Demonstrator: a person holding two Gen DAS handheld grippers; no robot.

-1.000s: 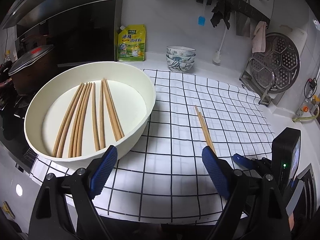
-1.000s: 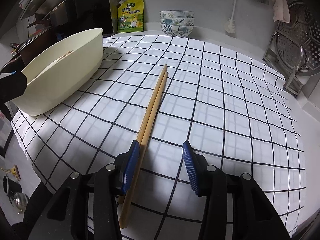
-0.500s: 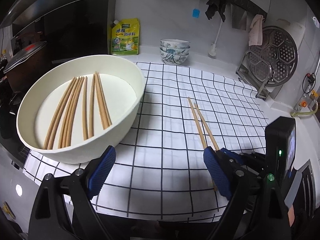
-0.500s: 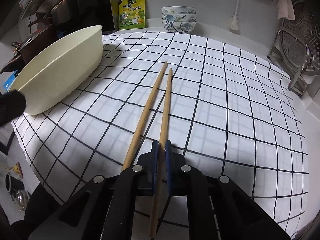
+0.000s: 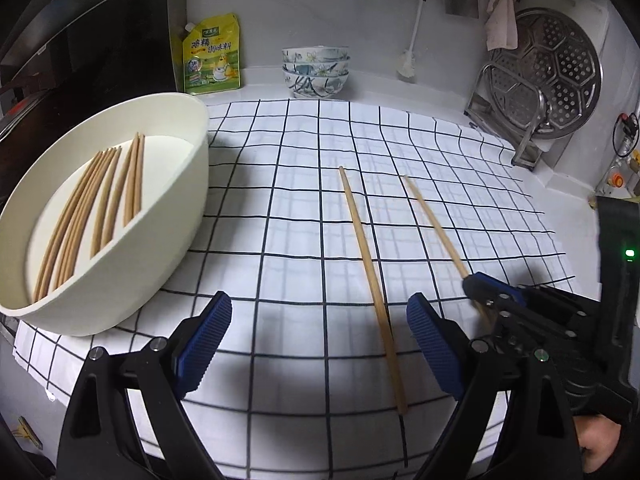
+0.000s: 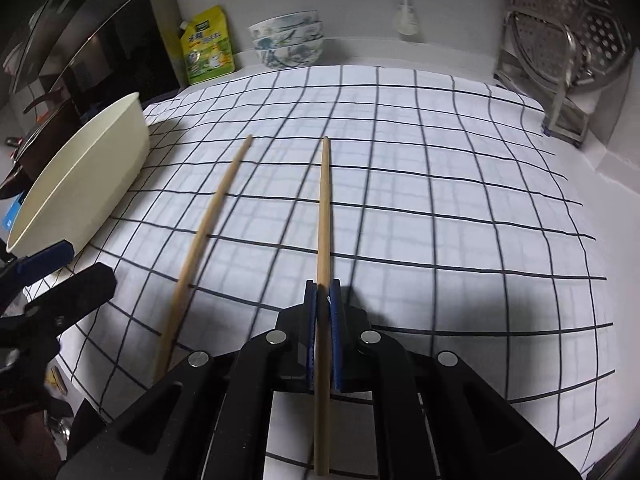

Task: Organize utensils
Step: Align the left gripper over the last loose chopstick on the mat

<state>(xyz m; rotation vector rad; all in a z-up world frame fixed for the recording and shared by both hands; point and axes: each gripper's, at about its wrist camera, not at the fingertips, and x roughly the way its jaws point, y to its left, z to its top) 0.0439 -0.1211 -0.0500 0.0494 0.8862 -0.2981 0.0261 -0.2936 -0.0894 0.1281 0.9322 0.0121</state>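
Observation:
My right gripper (image 6: 323,292) is shut on one wooden chopstick (image 6: 324,208) that points away over the checked cloth; the same gripper (image 5: 478,288) and chopstick (image 5: 434,224) show at the right of the left wrist view. A second chopstick (image 5: 370,276) (image 6: 204,232) lies loose on the cloth. My left gripper (image 5: 316,334) hangs open low over the cloth, and the near end of that loose chopstick lies between its blue pads (image 5: 430,340), close to the right one. A cream basin (image 5: 172,216) (image 6: 92,168) at the left holds several chopsticks (image 5: 100,204).
A white cloth with a black grid (image 5: 304,184) covers the counter. At the back stand a yellow seasoning pouch (image 5: 210,56), stacked patterned bowls (image 5: 315,70) and a white brush (image 5: 408,68). A metal rack with a perforated steamer plate (image 5: 548,72) is at the right. A dark stove lies beyond the basin.
My right gripper closed on one chopstick of the pair and drew it apart from the other. My left gripper shifted right and lower, from in front of the basin to over the loose chopstick.

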